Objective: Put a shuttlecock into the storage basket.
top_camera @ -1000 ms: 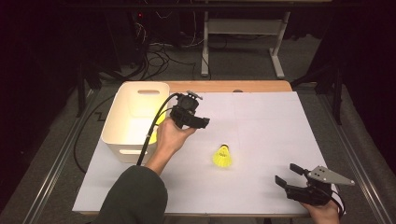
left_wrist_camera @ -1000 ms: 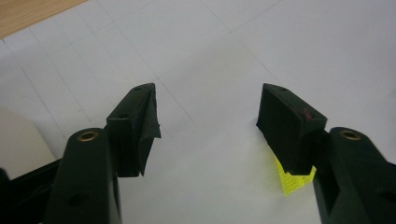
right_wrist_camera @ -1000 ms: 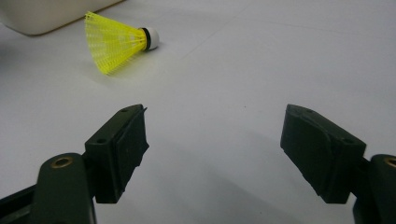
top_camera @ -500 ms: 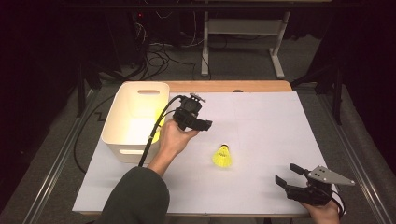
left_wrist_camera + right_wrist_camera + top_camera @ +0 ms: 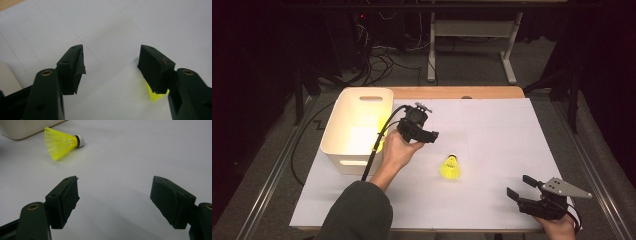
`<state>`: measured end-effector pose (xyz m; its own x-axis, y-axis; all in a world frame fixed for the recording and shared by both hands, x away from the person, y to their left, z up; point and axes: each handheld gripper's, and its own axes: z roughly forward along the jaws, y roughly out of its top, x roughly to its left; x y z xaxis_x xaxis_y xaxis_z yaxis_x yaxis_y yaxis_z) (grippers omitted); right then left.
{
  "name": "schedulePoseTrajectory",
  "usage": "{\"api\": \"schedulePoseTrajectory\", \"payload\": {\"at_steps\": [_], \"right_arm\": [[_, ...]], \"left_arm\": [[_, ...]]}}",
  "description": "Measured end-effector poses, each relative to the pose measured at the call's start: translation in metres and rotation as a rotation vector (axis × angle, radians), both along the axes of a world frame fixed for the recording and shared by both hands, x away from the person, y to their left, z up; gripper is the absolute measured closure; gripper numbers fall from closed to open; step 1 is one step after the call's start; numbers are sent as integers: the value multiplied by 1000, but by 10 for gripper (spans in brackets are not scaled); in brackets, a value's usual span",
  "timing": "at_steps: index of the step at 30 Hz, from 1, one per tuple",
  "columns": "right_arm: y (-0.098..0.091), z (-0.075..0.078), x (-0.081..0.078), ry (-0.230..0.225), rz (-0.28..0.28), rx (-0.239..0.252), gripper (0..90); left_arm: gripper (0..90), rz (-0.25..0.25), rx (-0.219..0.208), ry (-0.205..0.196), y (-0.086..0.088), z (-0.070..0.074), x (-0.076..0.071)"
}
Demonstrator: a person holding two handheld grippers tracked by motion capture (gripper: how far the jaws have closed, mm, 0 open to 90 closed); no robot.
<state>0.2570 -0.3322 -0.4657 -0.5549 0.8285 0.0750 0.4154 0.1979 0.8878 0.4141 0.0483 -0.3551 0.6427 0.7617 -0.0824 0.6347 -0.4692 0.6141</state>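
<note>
A yellow shuttlecock (image 5: 450, 167) with a white cork lies on its side on the white table sheet (image 5: 492, 125). My left gripper (image 5: 428, 135) is held above the sheet just left of it and beside the bin, jaws open and empty. In the left gripper view the open left gripper (image 5: 111, 53) looks down on the sheet, and a piece of the shuttlecock's yellow skirt (image 5: 153, 94) peeks from behind one jaw. My right gripper (image 5: 518, 186) rests near the front right corner, open and empty. From the right gripper (image 5: 115, 182) the shuttlecock (image 5: 61, 142) lies farther off, up left.
A white plastic bin (image 5: 357, 125) with handle slots stands at the table's left side; its corner (image 5: 22, 128) shows in the right gripper view. A cable (image 5: 377, 145) trails from the left gripper along the bin. A wooden table edge (image 5: 457, 92) runs along the back.
</note>
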Motion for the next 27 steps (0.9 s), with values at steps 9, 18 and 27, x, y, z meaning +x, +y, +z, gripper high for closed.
{"api": "schedulePoseTrajectory", "payload": {"at_steps": [9,18,27], "right_arm": [[0,0,0,-1,-3,0,229],[-1,0,0,0,-6,2,228],[-1,0,0,-3,-14,5,228]], "left_arm": [[386,-15,7,6,-4,-6,-4],[385,-16,5,13,-4,-10,-4],[385,-25,4,13,-2,-13,-8]]}}
